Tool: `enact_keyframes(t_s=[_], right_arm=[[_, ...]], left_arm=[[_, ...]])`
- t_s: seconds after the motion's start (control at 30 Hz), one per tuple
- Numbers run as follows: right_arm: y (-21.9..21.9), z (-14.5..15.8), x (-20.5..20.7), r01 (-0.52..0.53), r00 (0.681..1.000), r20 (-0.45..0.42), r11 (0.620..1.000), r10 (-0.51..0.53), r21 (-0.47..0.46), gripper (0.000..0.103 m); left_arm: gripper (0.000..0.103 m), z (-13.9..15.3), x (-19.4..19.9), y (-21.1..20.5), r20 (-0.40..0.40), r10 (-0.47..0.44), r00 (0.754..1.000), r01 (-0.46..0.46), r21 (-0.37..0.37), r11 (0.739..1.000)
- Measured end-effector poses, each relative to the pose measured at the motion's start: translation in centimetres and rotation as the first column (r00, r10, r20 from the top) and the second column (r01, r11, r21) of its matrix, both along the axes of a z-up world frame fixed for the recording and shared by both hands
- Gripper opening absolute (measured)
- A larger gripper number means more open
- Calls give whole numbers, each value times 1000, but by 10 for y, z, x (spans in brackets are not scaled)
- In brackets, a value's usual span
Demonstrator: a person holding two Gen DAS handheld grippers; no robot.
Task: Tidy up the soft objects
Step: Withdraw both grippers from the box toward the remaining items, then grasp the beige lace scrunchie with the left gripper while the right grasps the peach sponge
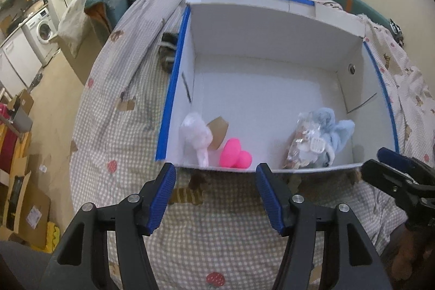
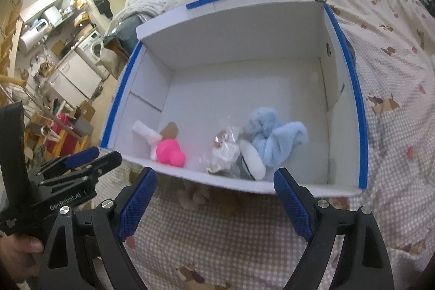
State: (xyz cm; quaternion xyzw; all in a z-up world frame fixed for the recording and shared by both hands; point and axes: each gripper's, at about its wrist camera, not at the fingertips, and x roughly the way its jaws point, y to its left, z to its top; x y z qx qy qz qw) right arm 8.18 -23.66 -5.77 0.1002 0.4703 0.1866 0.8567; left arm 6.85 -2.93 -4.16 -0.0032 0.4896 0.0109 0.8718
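1. Left wrist view: left gripper [image 1: 216, 175] has its jaws apart with nothing between them. It hovers over the checked bedspread [image 1: 130, 127], just short of the near wall of the white cardboard box [image 1: 272, 26].
2. Soft items sit in the box along the near wall, beyond the fingertips. White fluffy toy [image 1: 197, 137] is at near-left with a brown card tag [image 1: 217, 131] behind it. Pink rubbery toy [image 1: 235, 154] is just right of it. Clear bagged plush [image 1: 304, 143] and light blue plush [image 1: 334, 132] are touching at near-right.
3. Right gripper [image 1: 380, 159] shows at the right edge, beside the box's near-right corner. Its jaw state is unclear from here.
4. Right wrist view: right gripper [image 2: 214, 189] is wide open and empty, straddling the box's near wall [image 2: 244, 186] from the bed side.
5. Pink toy [image 2: 170, 151] lies far-left of the gap. The bagged plush [image 2: 225, 151], a white roll [image 2: 252, 159] and the blue plush [image 2: 274, 137] lie straight ahead, inside the box.
6. Left gripper [image 2: 106, 154] is at left, outside the box's near-left corner. A hand [image 2: 19, 257] holds its handle.
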Motion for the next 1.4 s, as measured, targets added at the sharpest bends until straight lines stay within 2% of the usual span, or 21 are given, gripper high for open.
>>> enact_keyframes(t_s=[0.13, 0.27, 0.5, 0.67, 0.93, 1.03, 1.17, 1.27, 1.3, 1.37, 1.4], right_arm=[[-3, 2, -11, -2, 1000, 18, 1000, 2, -1, 94], [-9, -6, -19, 8, 1000, -30, 999, -7, 31, 94], [-14, -34, -16, 40, 989, -137, 995, -52, -88, 94], [-30, -52, -8, 128, 966, -212, 987, -147, -99, 94], [-29, -68, 10, 157, 946, -269, 982, -181, -108, 94], [-28, -70, 13, 156, 945, -271, 981, -181, -111, 94], [-26, -73, 15, 159, 943, -279, 981, -183, -107, 94], [-31, -73, 15, 166, 939, -285, 980, -191, -110, 94], [-34, -73, 15, 168, 937, -289, 979, -194, -112, 94], [-34, -75, 17, 169, 935, -297, 979, -195, -113, 94], [-34, -76, 18, 167, 934, -299, 979, -194, -113, 94]], left_arm=[[58, -9, -5, 8, -24, 22, 999, -22, -14, 1000], [58, -13, -10, 11, -31, 29, 999, -29, -15, 999], [58, -26, -6, 9, -80, 31, 996, -31, -9, 999], [58, -42, -4, 2, -137, 8, 991, -10, -15, 1000], [58, -65, 7, -22, -213, -67, 975, 59, -47, 997], [58, -79, 19, -47, -248, -152, 957, 144, -52, 988], [58, -103, 31, -65, -300, -201, 932, 176, -106, 979], [58, -120, 37, -72, -328, -222, 918, 203, -91, 975], [58, -122, 37, -71, -311, -223, 924, 210, -77, 975], [50, -121, 38, -65, -289, -208, 935, 195, -74, 978], [37, -121, 39, -61, -294, -198, 935, 184, -74, 980]])
